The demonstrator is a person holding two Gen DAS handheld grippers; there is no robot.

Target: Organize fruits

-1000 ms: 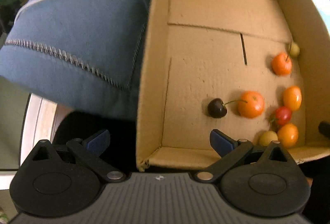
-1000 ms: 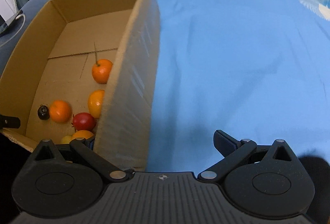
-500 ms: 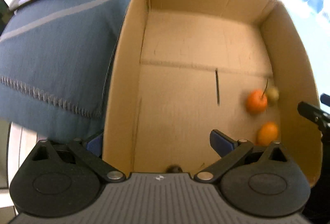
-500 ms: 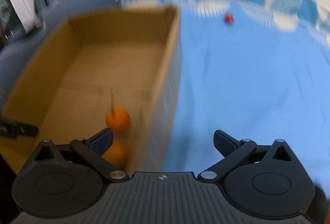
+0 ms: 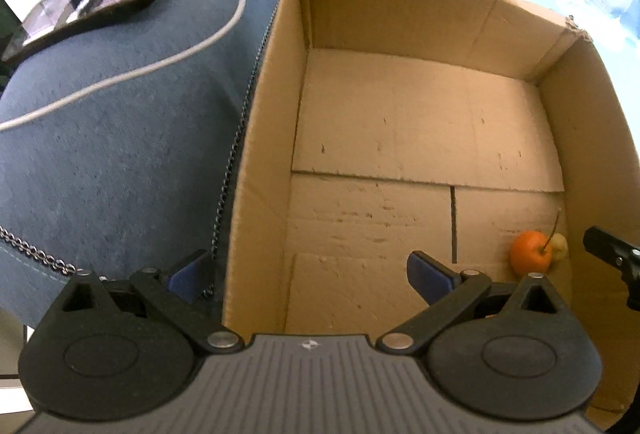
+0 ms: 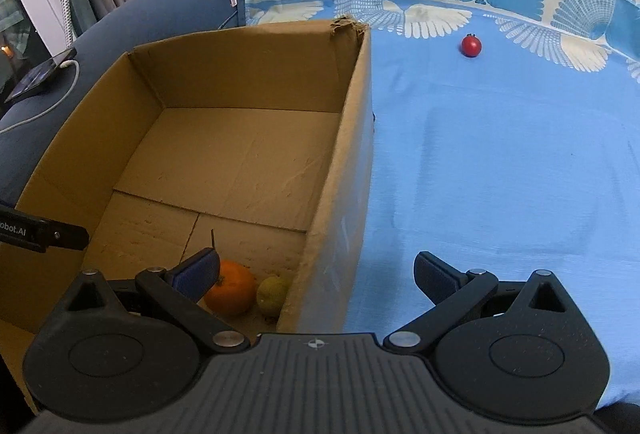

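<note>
Our right gripper point(image 6: 316, 274) hangs with its blue-padded fingers spread wide and nothing between them, straddling the near right wall of the open brown cardboard box point(image 6: 340, 194); our left gripper point(image 5: 308, 274) is just as wide open and empty, astride the box's left wall. We judge that we are between pieces: some fruit already lies in the box, and one is left to fetch. Just inside the box, against its right wall at the near end, the round orange fruit with a thin stem point(image 6: 230, 292) sits touching a small yellowish fruit point(image 6: 272, 294), both right beside our right gripper's left finger. Well beyond the box, out on the blue patterned cloth point(image 6: 500, 174) to its right and past its far corner, lies the small red round fruit point(image 6: 471, 45). The next move, we think, calls for carrying the right gripper clear of the box wall and across the cloth, then closing gently on so small and rollable a thing.
</note>
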